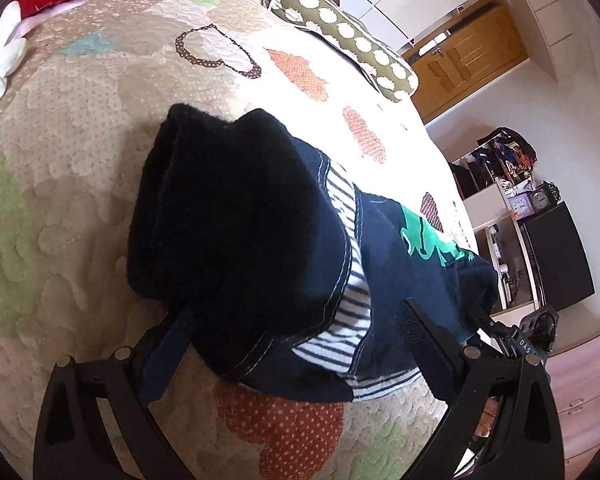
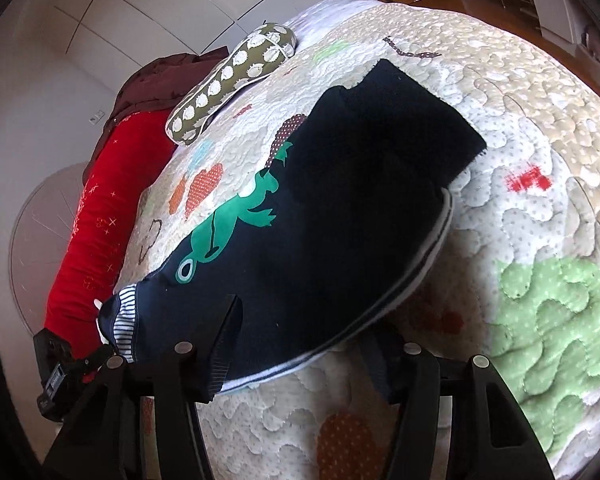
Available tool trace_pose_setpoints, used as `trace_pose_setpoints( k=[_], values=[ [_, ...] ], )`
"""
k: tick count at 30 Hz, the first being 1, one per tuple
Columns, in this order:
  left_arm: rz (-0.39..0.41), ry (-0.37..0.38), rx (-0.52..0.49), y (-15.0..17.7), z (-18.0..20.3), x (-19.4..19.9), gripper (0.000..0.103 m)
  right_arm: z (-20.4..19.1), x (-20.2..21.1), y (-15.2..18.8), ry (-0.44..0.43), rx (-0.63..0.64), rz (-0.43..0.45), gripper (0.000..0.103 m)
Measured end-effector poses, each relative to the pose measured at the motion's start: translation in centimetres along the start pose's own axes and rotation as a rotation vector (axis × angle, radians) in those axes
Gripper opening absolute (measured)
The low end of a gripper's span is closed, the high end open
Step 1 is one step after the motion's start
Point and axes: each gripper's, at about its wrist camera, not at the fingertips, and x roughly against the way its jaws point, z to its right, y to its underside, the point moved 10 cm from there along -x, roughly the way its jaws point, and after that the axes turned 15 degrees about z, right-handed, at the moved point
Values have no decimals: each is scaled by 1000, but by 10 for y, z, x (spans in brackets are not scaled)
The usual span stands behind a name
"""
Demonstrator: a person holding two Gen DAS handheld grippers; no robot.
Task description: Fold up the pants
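The dark blue pants with a green dinosaur (image 2: pixel 340 200) lie folded on the bumpy quilt (image 2: pixel 540 160). The left gripper (image 1: pixel 300 320) and right gripper (image 2: pixel 312 320) each have fingers above and below the cloth, maybe pinching it; I cannot tell.

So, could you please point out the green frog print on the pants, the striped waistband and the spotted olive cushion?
green frog print (image 2: pixel 224 220), right wrist view, on the frog's body.
striped waistband (image 1: pixel 350 316), left wrist view, on the striped band's middle.
spotted olive cushion (image 1: pixel 344 32), left wrist view, on its top face.
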Motion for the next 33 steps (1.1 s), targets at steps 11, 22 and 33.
trace_pose_setpoints(
  k=[11,22,33],
  values=[
    [-34,-122,-49,-9,13,2,19,6,-21,-16,-5,-200,24,7],
    [45,-91,-40,31,0,104,21,-35,87,45,-38,65,25,6],
    [135,-150,37,45,-31,192,38,41,144,99,17,-234,30,45]
  ],
)
